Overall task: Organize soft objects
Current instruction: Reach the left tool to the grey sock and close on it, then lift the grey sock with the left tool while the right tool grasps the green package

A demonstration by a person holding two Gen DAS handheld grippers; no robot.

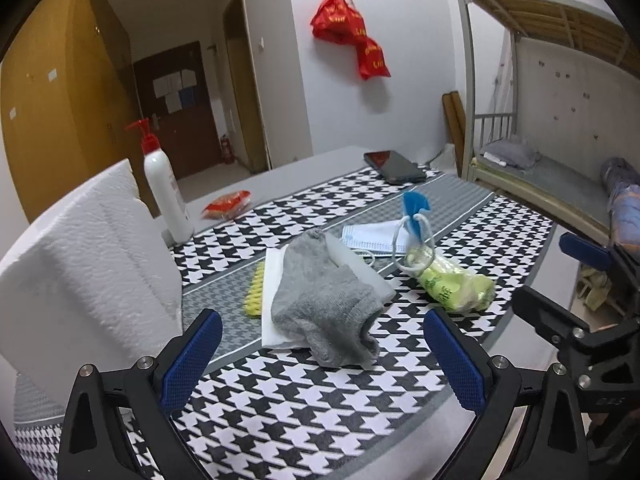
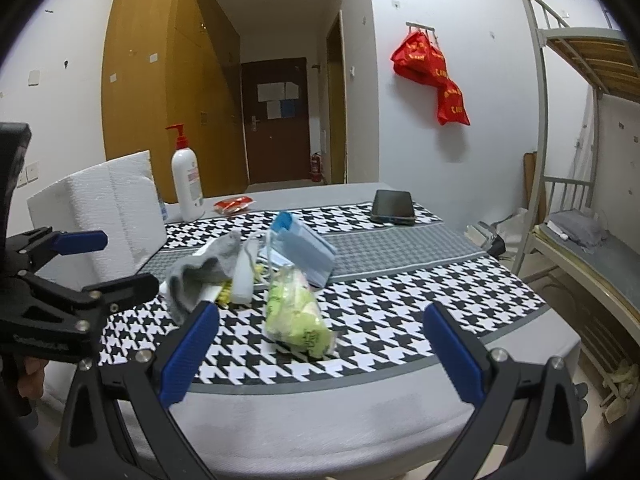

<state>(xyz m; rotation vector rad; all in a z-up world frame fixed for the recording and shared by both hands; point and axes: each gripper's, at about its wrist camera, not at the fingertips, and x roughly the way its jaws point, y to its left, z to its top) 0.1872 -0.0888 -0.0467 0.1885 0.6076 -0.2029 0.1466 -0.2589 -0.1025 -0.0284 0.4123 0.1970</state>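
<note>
A grey sock lies on a white tissue pack in the middle of the houndstooth cloth; it also shows in the right wrist view. A green soft packet lies to its right. A blue face mask lies behind. My left gripper is open, just short of the sock. My right gripper is open, just short of the green packet. Both are empty.
A white foam box stands at the left. A white pump bottle, a red packet and a phone sit further back. A bunk bed stands to the right.
</note>
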